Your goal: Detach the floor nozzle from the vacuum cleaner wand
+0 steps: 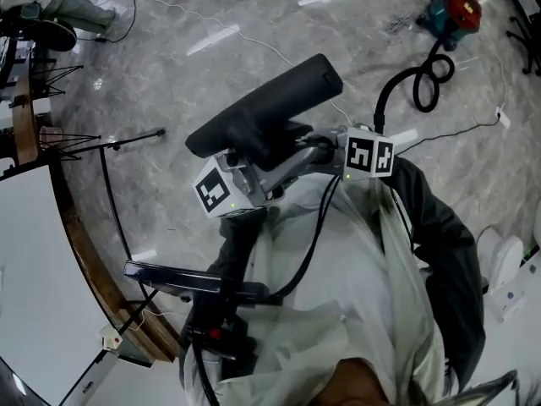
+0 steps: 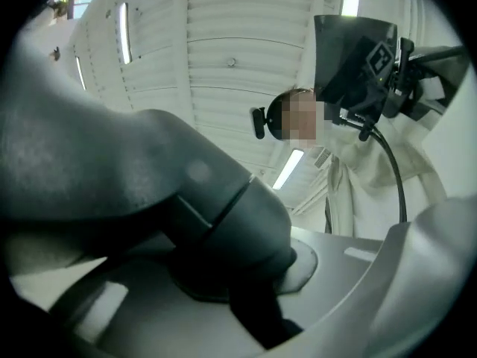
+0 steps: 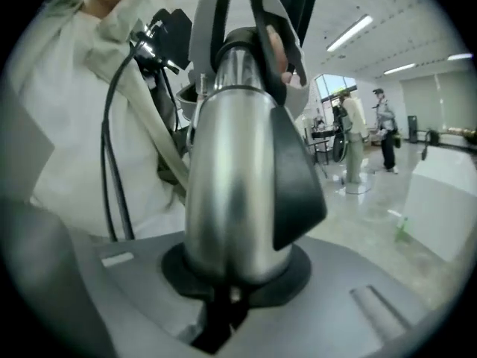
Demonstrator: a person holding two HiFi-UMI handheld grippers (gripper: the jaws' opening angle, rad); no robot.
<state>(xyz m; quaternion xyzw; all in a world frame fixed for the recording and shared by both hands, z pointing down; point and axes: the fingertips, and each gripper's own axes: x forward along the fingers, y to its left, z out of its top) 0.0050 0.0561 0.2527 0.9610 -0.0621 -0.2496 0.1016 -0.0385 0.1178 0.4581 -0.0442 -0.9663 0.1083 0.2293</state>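
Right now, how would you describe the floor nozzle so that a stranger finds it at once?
Begin with the grey marbled floor across the top of the head view. Held up before it, near the middle, is the floor nozzle, a slanted bar. It alone is broad and matte black; the black hose to its right is thin and looped.

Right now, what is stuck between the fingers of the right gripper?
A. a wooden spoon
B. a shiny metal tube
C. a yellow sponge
B: the right gripper view shows a shiny metal tube clamped between the fingers of the right gripper.
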